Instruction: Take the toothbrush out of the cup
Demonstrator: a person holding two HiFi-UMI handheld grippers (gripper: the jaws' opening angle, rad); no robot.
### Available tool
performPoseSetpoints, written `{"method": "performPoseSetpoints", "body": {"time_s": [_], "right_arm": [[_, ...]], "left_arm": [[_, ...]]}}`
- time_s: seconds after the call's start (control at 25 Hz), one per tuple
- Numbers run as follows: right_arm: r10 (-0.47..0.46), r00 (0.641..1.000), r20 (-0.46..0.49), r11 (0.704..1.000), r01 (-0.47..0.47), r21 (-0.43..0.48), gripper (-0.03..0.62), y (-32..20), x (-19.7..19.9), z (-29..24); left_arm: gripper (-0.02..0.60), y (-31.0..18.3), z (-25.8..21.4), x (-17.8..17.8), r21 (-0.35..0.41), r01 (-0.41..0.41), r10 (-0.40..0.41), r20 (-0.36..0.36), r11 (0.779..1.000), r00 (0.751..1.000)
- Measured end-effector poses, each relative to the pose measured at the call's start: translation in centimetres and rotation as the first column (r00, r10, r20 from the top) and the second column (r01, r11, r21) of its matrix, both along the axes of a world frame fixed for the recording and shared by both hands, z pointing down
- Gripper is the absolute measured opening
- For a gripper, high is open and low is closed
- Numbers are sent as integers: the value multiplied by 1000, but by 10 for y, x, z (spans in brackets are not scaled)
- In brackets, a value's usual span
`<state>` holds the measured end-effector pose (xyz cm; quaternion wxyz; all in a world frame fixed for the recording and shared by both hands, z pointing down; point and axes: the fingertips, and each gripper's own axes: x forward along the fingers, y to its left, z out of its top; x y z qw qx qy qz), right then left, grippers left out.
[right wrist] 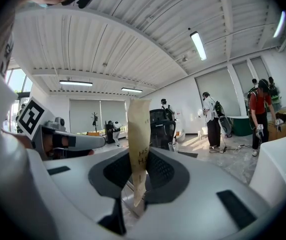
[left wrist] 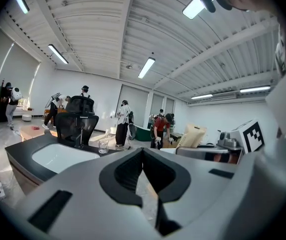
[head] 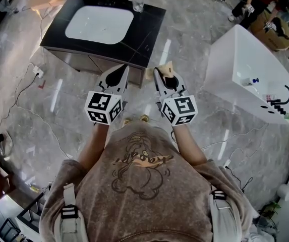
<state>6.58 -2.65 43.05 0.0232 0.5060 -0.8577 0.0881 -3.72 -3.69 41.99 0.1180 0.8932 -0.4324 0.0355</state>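
Overhead, the left gripper [head: 120, 72] and right gripper [head: 160, 73] are hanging well short of the counter [head: 149, 24] bearing the cup [head: 137, 6]. In the left gripper view, the jaws are resting clenched and empty, apparently just idling. In the right gripper view, the jaws are pinching a tan paper sleeve [right wrist: 139, 134] upright, probably the wrapped toothbrush, well away from the cup.

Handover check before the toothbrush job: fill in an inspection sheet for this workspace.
Surface: black counter with white basin, ahead of the person.
Job's things: glass cup at the counter's far edge; no toothbrush made out.
Clutter: small items on the white tub rim.
Grippers: left gripper fingers together, empty; right gripper shut on a beige paper packet.
Cables: power strip and cables on the floor left of the counter.
Surroundings: marble-look floor; people working in the background.
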Motion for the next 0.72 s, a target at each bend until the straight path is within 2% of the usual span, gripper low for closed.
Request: {"method": "performPoseSetpoints", "body": {"time_s": [0.72], "right_arm": [[-2, 1000, 26, 1000, 3, -5, 78, -1, 2, 3]], "left_arm": [[17, -4, 3, 17, -1, -46, 46, 16, 999, 999]]}}
